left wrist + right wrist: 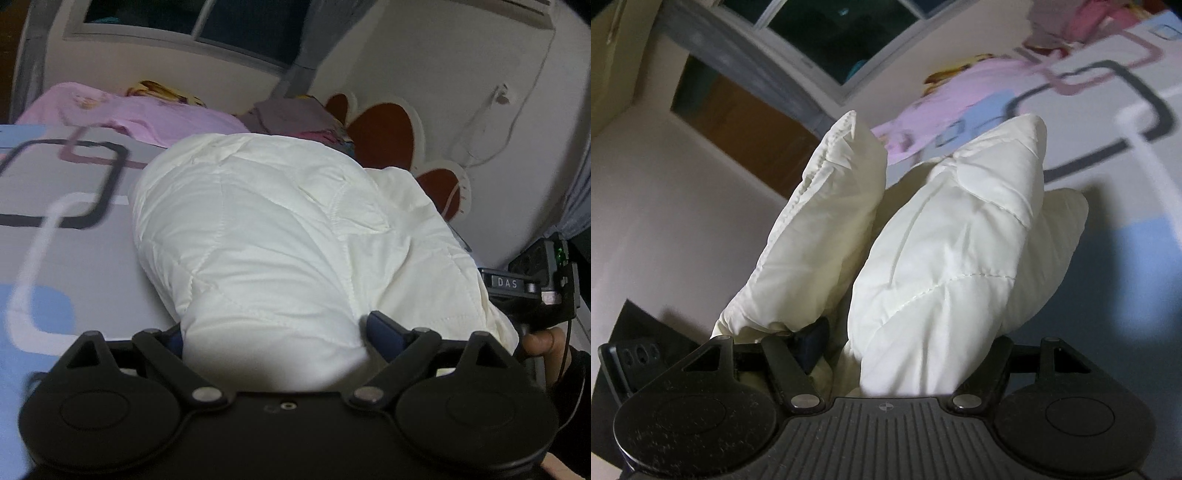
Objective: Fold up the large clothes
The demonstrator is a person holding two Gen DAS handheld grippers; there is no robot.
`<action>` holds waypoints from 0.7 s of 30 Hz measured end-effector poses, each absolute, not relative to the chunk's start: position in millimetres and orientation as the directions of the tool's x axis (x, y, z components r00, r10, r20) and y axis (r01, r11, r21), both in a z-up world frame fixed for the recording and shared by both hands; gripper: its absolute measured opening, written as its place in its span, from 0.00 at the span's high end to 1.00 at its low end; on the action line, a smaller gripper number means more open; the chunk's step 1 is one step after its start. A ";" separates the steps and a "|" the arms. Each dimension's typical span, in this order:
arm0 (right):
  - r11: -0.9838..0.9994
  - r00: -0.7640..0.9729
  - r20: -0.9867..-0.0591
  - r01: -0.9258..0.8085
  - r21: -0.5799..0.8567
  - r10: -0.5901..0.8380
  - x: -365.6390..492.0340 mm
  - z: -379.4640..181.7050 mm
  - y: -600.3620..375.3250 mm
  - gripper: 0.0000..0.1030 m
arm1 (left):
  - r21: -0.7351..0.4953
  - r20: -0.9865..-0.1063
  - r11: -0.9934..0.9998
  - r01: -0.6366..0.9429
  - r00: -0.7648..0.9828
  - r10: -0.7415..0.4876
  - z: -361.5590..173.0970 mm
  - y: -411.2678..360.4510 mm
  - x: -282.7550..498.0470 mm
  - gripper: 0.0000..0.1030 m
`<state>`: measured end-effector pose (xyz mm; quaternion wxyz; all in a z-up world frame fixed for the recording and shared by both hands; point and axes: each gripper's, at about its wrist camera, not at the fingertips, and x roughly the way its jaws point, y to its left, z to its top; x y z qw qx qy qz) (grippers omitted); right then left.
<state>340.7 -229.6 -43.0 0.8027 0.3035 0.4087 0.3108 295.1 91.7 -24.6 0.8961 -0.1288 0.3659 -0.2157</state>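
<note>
You are looking over a patterned bedsheet (66, 229); a pink cloth (122, 114) is lying at its far end, a dark window (192, 18) sitting above and red wall decals (380, 133) showing far right.

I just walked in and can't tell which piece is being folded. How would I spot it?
Find the bed sheet printed with rounded grey, white and blue squares. On it, nearer than the pink garment by the wall, bulges the white quilted garment, pinched by both tongs. It alone is puffy, stitched and plain cream.
</note>
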 end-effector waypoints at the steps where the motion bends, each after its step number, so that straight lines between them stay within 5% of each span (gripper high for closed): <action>1: 0.620 0.468 -0.465 -0.260 0.740 0.752 344.0 -42.9 -216.8 0.33 | -0.385 -0.601 0.878 0.285 0.644 -0.473 -23.3 99.9 296.6 0.11; 7: 0.606 0.435 -0.455 -0.318 0.729 0.777 358.1 -44.6 -143.1 0.33 | -0.349 -0.618 0.902 0.255 0.660 -0.426 -25.1 144.4 301.9 0.11; 12: 0.690 0.366 -0.604 -0.178 0.701 0.708 370.6 -108.4 -125.1 0.33 | -0.364 -0.687 0.910 0.198 0.602 -0.406 -65.0 178.7 314.4 0.11; 21: 0.692 0.391 -0.614 -0.092 0.716 0.686 364.2 -134.2 -131.7 0.33 | -0.399 -0.682 0.898 0.188 0.594 -0.427 -82.9 186.0 307.7 0.07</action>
